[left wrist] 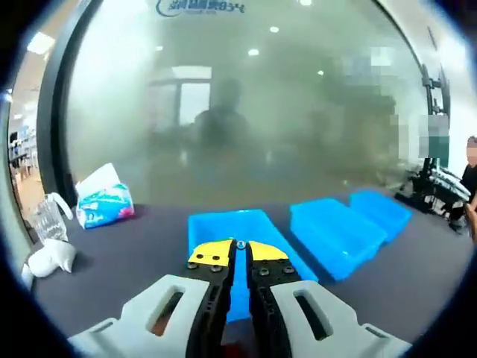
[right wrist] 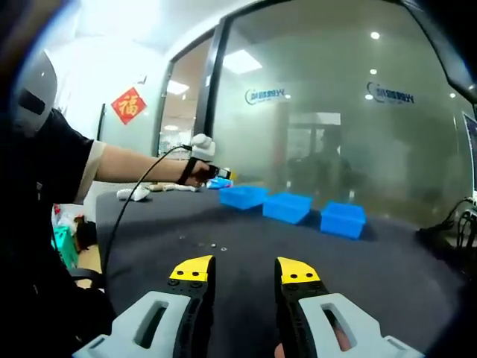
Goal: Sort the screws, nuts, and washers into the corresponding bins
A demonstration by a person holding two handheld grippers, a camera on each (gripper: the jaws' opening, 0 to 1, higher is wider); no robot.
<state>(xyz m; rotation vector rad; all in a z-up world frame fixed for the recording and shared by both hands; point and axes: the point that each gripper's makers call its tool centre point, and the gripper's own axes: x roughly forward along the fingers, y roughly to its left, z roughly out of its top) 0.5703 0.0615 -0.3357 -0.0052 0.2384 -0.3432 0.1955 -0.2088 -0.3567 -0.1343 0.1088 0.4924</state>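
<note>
The left hand-held gripper (left wrist: 240, 247) hovers over the nearest blue bin (left wrist: 223, 227), jaws together on a tiny bright piece (left wrist: 240, 244). The right hand-held gripper (right wrist: 239, 271) waits with jaws apart above the worktop (right wrist: 387, 268), loose hardware (right wrist: 203, 242) ahead. A tilted release could bounce the piece out of the bin.

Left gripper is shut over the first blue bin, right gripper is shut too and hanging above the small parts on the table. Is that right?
One thing is off: the right gripper is open, its yellow-tipped jaws plainly apart in the right gripper view. The rest holds: the left gripper is shut over the nearest blue bin, and the small parts lie on the dark table ahead of the right gripper.
</note>
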